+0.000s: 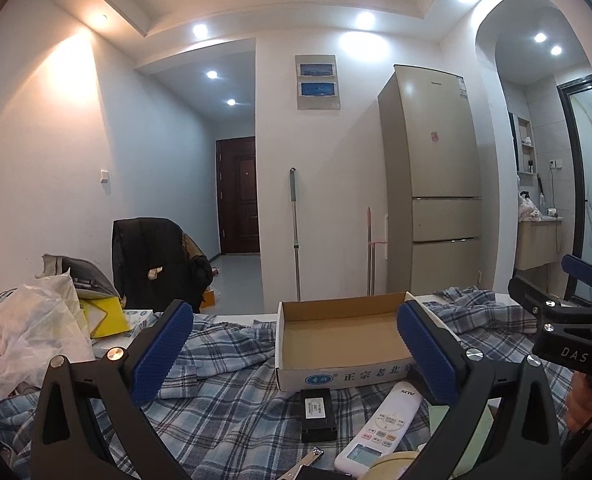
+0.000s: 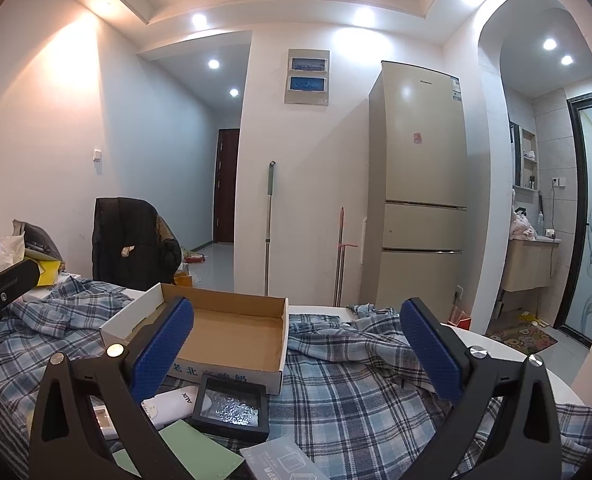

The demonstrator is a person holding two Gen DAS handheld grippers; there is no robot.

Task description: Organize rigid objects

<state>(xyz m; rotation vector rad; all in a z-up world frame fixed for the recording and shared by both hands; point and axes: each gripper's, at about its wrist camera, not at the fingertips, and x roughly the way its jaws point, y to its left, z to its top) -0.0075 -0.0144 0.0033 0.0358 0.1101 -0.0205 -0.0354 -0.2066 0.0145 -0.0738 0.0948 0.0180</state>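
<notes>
"AUX" on white remote (image 1: 379,428), Chinese characters (partly hidden) on cardboard box (image 1: 335,378), "DAS" on right gripper (image 1: 573,354)

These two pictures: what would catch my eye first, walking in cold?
Probably the open cardboard box, empty, in the middle of a plaid cloth. Just in front of it lie a white remote and a small black block. A blue-padded claw frames each view, wide open and holding nothing, with a tall beige fridge behind.
</notes>
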